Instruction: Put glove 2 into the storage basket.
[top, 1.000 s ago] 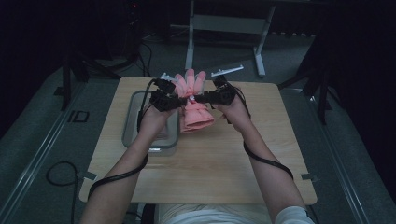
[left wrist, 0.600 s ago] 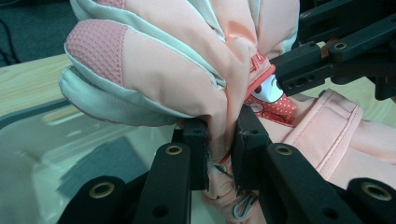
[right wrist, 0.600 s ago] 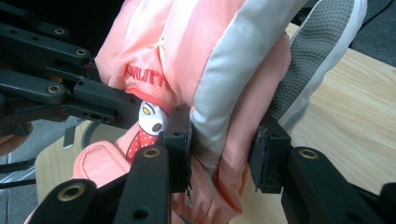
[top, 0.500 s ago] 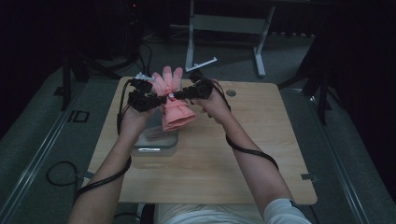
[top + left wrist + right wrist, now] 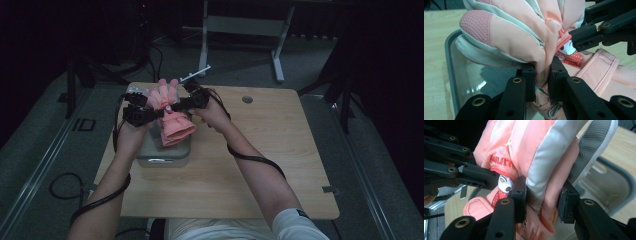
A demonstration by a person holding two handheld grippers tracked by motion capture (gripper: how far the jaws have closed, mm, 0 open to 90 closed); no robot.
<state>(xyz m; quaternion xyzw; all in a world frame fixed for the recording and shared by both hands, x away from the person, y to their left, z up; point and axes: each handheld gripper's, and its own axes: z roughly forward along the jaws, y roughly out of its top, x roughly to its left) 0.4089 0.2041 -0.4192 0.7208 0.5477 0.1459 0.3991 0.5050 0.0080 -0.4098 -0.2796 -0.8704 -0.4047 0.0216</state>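
A pink padded glove (image 5: 169,112) is held above a grey lidded container (image 5: 165,150) at the upper left of the high view, close to the table's (image 5: 260,165) left and far edges; bare wood lies open to the right and toward the bottom. The glove's long axis runs up the frame, fingers pointing upward (cuff toward the bottom). Fabric is pinched from either side by the left gripper (image 5: 542,75) and the right gripper (image 5: 541,200).
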